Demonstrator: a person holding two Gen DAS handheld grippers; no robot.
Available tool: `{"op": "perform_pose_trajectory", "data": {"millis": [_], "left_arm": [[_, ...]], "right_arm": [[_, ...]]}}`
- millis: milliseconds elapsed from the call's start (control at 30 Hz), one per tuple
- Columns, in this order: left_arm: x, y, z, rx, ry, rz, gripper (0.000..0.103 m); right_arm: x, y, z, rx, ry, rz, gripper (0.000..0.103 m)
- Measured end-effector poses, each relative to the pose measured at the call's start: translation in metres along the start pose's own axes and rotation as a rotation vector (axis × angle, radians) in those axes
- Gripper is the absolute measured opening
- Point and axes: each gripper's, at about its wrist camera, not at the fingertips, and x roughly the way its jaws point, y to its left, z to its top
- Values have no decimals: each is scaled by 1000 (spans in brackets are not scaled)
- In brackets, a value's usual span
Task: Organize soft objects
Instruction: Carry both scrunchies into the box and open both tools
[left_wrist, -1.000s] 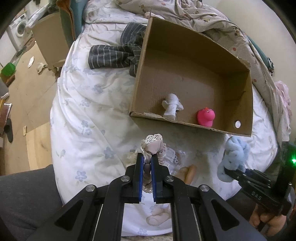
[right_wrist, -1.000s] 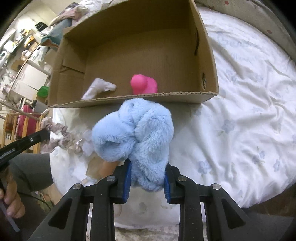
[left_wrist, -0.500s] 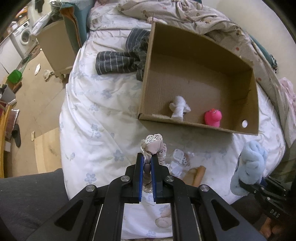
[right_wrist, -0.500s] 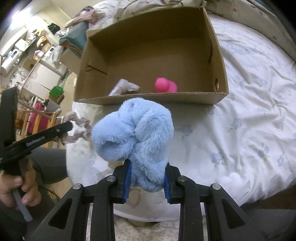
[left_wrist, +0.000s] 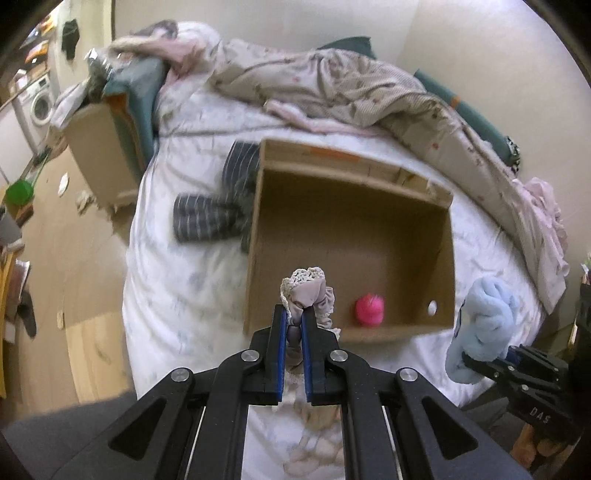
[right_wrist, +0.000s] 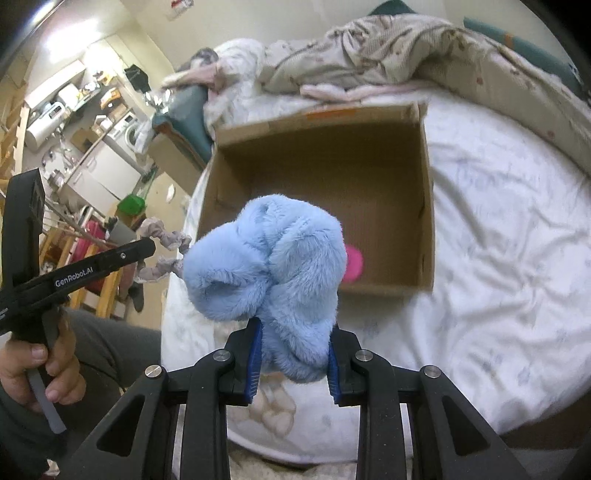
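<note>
My left gripper (left_wrist: 293, 317) is shut on a grey-pink frilly scrunchie (left_wrist: 308, 295) with a lace edge, held in the air in front of the open cardboard box (left_wrist: 255, 236). My right gripper (right_wrist: 293, 332) is shut on a fluffy light-blue scrunchie (right_wrist: 266, 258), also held up before the box (right_wrist: 428, 206). A pink soft toy (left_wrist: 370, 309) lies inside the box near its front wall; in the right wrist view only its edge (right_wrist: 354, 264) shows. The left gripper with its scrunchie (right_wrist: 162, 243) shows at the left of the right wrist view.
The box sits on a white flowered bed sheet (left_wrist: 177, 288). A striped dark garment (left_wrist: 214, 210) lies left of the box. A crumpled beige blanket (left_wrist: 351, 85) is piled behind it. Pale soft things (right_wrist: 275, 406) lie on the sheet below my grippers.
Both grippers have risen and tilted up with their scrunchies, so the box now appears lower and farther. The white toy in the box is now hidden behind the left scrunchie.
</note>
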Motion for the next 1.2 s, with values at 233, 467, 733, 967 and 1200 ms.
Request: {"op": "perform_pose_trajectory", "data": {"millis": [233,467,733,967,1200], "left_arm": [[16,-12,41,31,-29,-14,7],[61,-21,49,63,-2,-9,7],[109,-18,36,70,39,8,7],[121,-10,32,65,60,8,7],[124,-13,30,90,65,18,7]], "right_arm": [[7,-9,48,13,-54,-13,30],[45,-40,61,78,-41,-38,31],[91,-49,52,70,72,-85,31],[121,-52,40,84,194,-79,32],[135,-52,33,84,242,-79,34]]}}
